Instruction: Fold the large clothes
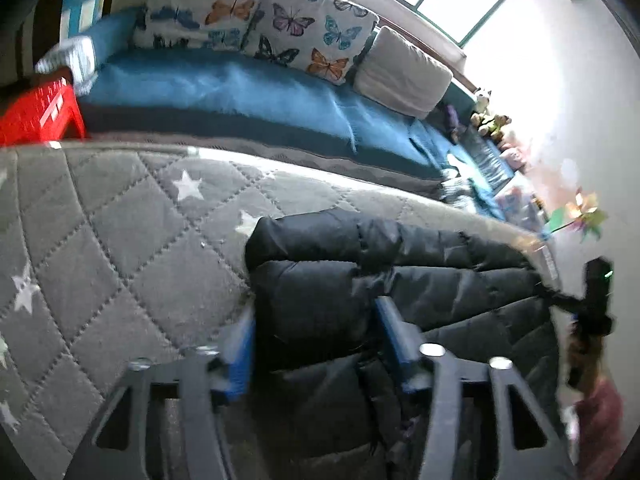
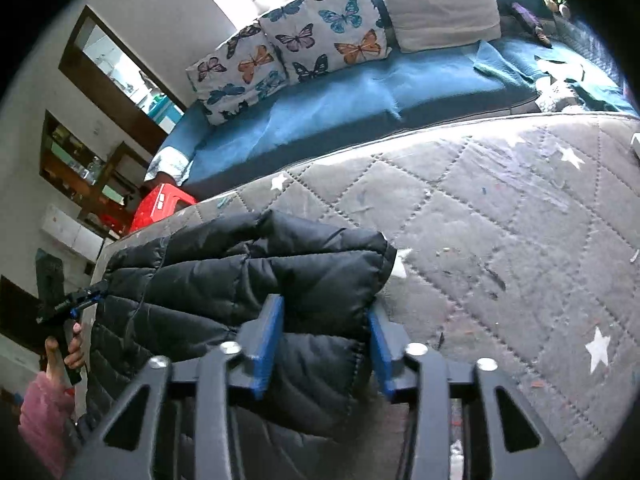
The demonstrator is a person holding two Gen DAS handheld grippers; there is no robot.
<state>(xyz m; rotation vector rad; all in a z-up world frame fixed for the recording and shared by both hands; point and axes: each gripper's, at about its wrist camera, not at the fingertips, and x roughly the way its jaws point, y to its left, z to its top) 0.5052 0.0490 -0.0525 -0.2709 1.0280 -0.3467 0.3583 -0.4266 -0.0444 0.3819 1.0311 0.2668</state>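
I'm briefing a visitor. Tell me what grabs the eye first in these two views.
A black puffer jacket lies on the grey star-quilted mat, with the left gripper and right gripper each closed on a padded edge of it. Behind, butterfly-print cushions lean along a blue sofa.

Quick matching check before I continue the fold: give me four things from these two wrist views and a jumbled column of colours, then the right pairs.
Things:
1. puffer jacket
2. quilted mat
3. stool
4. sofa cover

Colours:
A. red
B. grey with white stars
C. blue
D. black

Pairs: 1-D, 2-B, 3-A, 4-C
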